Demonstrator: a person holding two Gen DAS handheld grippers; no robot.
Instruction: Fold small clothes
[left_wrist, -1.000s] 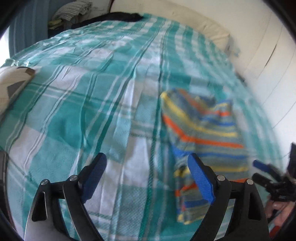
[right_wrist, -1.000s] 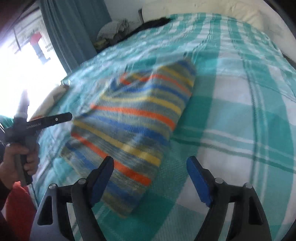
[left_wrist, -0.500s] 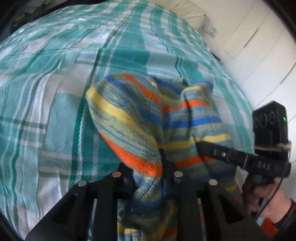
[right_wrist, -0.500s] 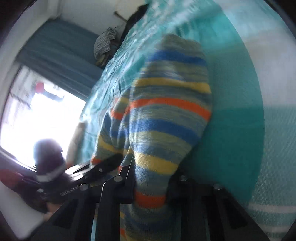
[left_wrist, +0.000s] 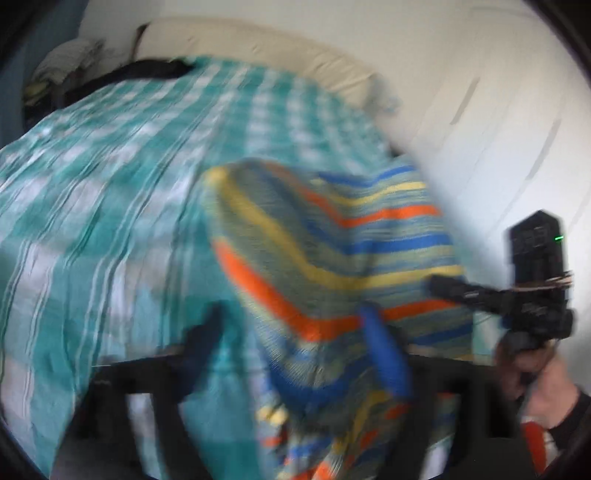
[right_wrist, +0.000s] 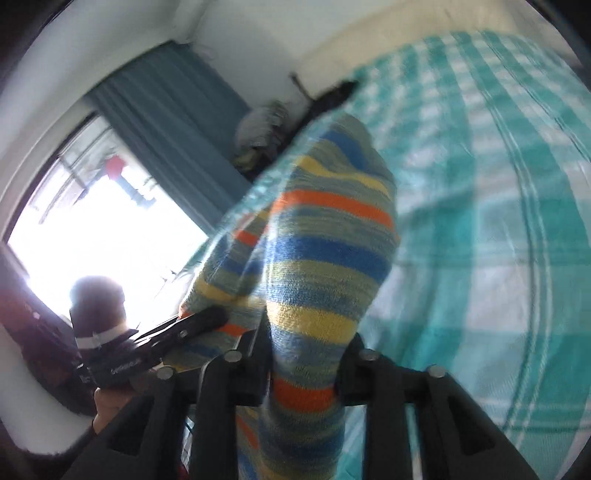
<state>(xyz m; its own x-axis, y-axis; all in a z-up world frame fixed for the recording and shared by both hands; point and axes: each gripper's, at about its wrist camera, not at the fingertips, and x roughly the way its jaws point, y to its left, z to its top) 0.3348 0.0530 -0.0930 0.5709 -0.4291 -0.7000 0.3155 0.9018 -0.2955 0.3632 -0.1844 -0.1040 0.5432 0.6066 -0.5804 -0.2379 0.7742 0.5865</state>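
Observation:
A small striped knit garment (left_wrist: 332, 258), in blue, yellow, orange and grey-green, is lifted off the bed. In the blurred left wrist view my left gripper (left_wrist: 295, 343) has its blue pads apart, with the cloth draped over the right pad (left_wrist: 384, 354). In the right wrist view my right gripper (right_wrist: 301, 365) is shut on the garment's (right_wrist: 317, 258) near edge; the cloth hangs down between the jaws. The left gripper's tip (right_wrist: 199, 321) touches the cloth's left side there. The right gripper (left_wrist: 443, 286) shows at the garment's right edge in the left view.
A teal and white checked bedspread (left_wrist: 110, 184) covers the bed (right_wrist: 498, 221). A cream pillow (left_wrist: 258, 48) and a dark cloth (left_wrist: 147, 72) lie at the head. A clothes pile (right_wrist: 262, 125), a teal curtain (right_wrist: 173, 122) and a bright window (right_wrist: 92, 221) stand on the left. White cupboard doors (left_wrist: 498, 110) are on the right.
Both grippers lifted the garment up from the bed. My left gripper, shut on the cloth half a second ago, has opened. The right gripper stays shut on it.

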